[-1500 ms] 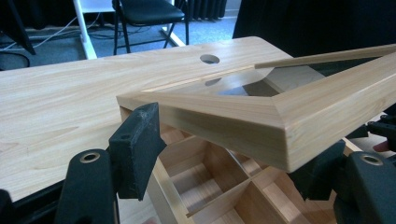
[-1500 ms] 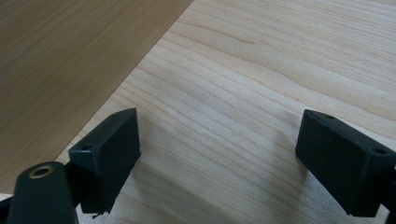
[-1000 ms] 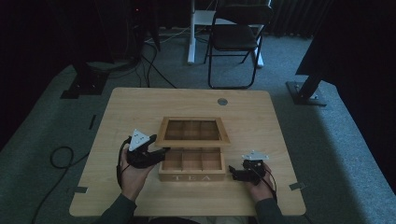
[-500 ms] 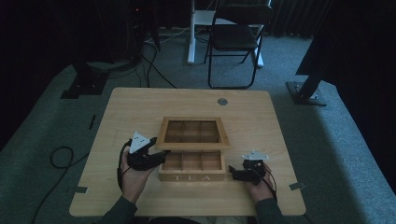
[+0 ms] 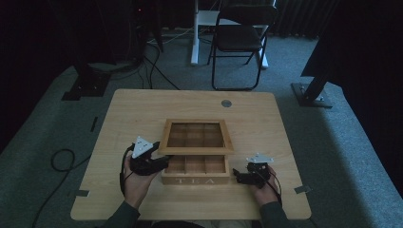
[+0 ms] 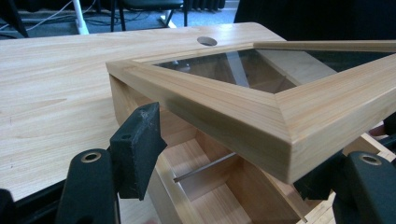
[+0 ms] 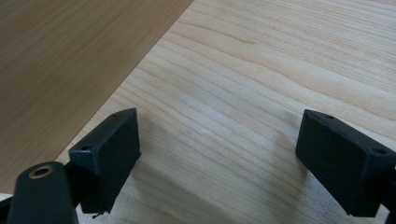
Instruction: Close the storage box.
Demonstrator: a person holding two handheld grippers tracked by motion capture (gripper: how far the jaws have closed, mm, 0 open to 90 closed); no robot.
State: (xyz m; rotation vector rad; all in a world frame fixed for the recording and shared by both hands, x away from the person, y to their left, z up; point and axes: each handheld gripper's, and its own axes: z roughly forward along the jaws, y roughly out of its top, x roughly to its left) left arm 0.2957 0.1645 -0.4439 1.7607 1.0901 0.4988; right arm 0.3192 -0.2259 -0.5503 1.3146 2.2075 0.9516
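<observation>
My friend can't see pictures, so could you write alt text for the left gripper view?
A wooden tea box with its glass-paned lid raised, the lid's corner between the left gripper's two black jaws. Pale wooden table behind.

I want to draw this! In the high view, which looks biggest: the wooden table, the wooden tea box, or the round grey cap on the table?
1. Light wooden table, by far.
2. Wooden tea box with its glass-paned lid raised.
3. Round grey cap, tiny.
</observation>
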